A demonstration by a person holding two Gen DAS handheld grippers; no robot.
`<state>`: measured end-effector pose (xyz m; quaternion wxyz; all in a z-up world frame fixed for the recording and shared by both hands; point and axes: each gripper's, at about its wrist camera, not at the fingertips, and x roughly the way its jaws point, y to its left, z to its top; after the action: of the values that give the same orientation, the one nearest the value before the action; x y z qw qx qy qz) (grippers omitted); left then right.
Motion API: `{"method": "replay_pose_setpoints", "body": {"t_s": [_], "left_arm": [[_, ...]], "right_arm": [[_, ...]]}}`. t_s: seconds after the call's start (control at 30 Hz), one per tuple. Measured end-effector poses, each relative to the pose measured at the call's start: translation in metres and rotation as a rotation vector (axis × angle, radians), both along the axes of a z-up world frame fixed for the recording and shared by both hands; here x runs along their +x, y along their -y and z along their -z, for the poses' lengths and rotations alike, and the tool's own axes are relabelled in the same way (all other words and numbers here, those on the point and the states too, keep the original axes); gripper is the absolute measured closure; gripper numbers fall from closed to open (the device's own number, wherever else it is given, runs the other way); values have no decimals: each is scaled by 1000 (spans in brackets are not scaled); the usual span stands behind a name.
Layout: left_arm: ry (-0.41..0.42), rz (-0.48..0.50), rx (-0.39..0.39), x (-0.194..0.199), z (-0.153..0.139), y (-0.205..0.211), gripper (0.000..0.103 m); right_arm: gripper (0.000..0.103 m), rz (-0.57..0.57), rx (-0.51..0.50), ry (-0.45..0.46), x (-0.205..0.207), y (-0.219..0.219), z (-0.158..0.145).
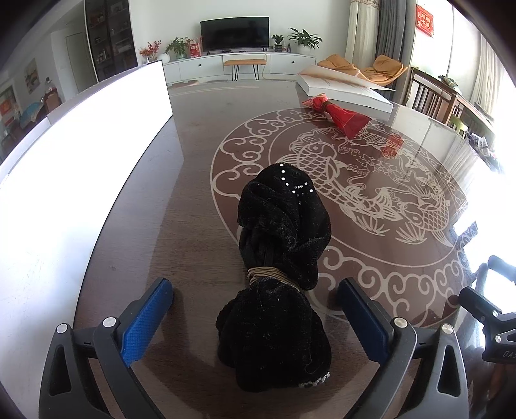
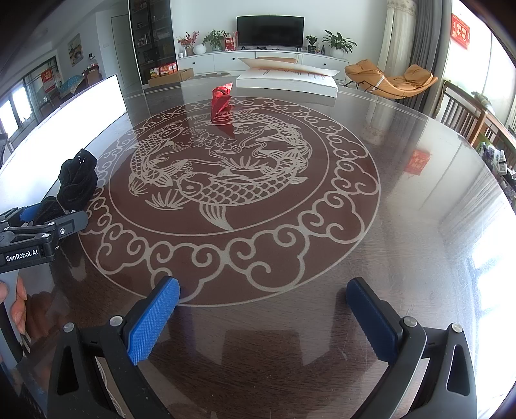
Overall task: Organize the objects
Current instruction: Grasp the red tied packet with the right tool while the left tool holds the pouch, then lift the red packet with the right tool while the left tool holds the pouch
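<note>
The bench [image 2: 403, 225] is dark brown wood grain under gloss, with a red-brown round medallion [image 2: 225, 180] of pale carp, lotus and cloud scrolls. The near-left bundle [image 1: 277, 258] is black velvet with silver studs and a tan band. The far bundle [image 1: 338, 116] is shiny red. Both grippers' fingers [image 2: 154, 319] carry blue ridged pads.

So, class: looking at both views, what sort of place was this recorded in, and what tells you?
Most likely a home living and dining room: a television on a long white cabinet, an orange lounge chair, and a big dining table.
</note>
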<state>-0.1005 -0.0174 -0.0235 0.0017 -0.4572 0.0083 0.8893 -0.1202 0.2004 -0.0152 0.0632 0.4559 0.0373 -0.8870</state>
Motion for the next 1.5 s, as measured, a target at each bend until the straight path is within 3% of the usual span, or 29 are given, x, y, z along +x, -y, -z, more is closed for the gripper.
{"method": "replay_pose_setpoints", "body": {"t_s": [0.33, 0.73, 0.93, 1.0, 1.07, 1.27, 1.5], "left_arm": [[0, 0, 0, 0, 0, 0, 0], [0, 0, 0, -1, 0, 0, 0], [0, 0, 0, -1, 0, 0, 0], [0, 0, 0, -1, 0, 0, 0], [0, 0, 1, 0, 0, 0, 0], [0, 0, 1, 0, 0, 0, 0], [0, 0, 1, 0, 0, 0, 0]], "right_arm": [[0, -25, 0, 2, -14, 4, 2], [0, -76, 3, 1, -181, 67, 6], [0, -77, 5, 11, -238, 88, 5], [18, -93, 2, -5, -248, 92, -1], [76, -117, 6, -7, -255, 95, -6], [77, -135, -18, -30, -222, 84, -4], [77, -173, -5, -51, -106, 51, -4]]}}
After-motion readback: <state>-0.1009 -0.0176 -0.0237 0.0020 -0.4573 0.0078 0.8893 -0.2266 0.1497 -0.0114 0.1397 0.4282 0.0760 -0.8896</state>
